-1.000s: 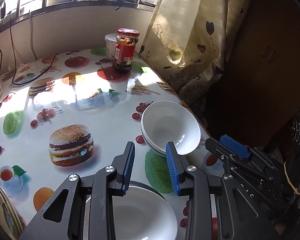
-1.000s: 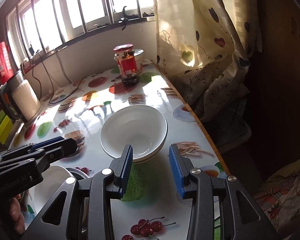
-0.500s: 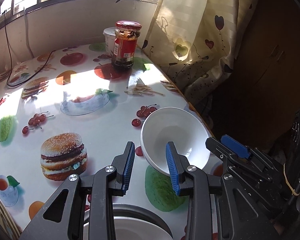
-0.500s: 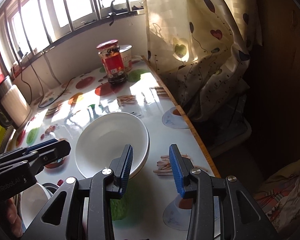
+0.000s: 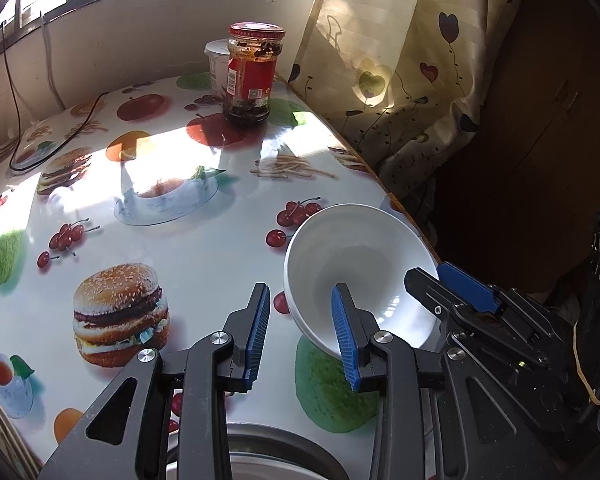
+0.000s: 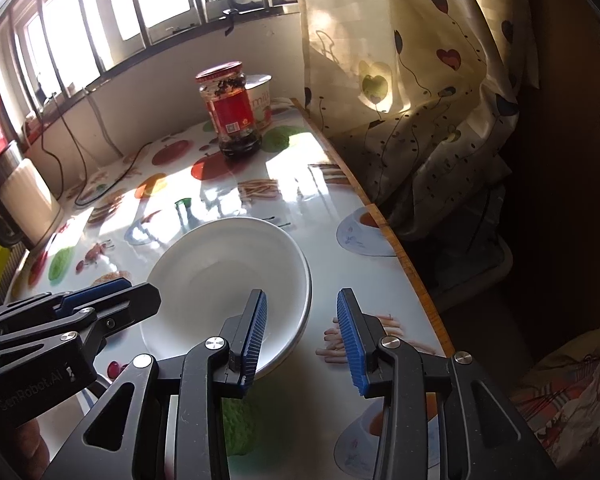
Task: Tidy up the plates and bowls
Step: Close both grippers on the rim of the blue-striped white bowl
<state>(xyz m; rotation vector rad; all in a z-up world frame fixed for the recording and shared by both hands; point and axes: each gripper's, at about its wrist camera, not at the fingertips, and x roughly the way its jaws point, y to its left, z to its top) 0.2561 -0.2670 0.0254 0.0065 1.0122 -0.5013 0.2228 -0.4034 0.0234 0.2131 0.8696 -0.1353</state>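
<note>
Glossy plastic cloth printed with burgers, cherries and fruit covers the table (image 5: 188, 248); sun glare washes out its middle. White glazed bowl (image 5: 360, 264) — round, smooth, deep — sits near the table's right edge; in the right wrist view a second rim shows under it, so it looks like a stack of two, though that is hard to confirm. The inside is plain and holds nothing.

Left hand-held gripper (image 5: 300, 334): black angular frame, ribbed blue pads, jaws at a narrow gap. Its right pad overlaps the bowl's near-left wall in the view and the left pad is outside over the cloth, so the rim lies roughly between the pads; no pad can be seen pressing on it. Right hand-held gripper (image 6: 302, 338): same build, jaws have just been closing, also at a narrow gap. Its left pad is over the bowl's (image 6: 228, 280) near-right inside, the right pad outside over printed fries, rim between them; contact cannot be told.

Each gripper shows at the edge of the other's view, on opposite sides of the bowl.

At the far end stands a glass jar (image 5: 252, 76) with a red lid and red label, dark contents, with a white tub (image 5: 217, 65) just behind it. A cream curtain (image 5: 400, 60) with heart prints hangs beside the right edge. A metal rim with a white dish inside it (image 5: 260, 452) sits right under the left gripper.
</note>
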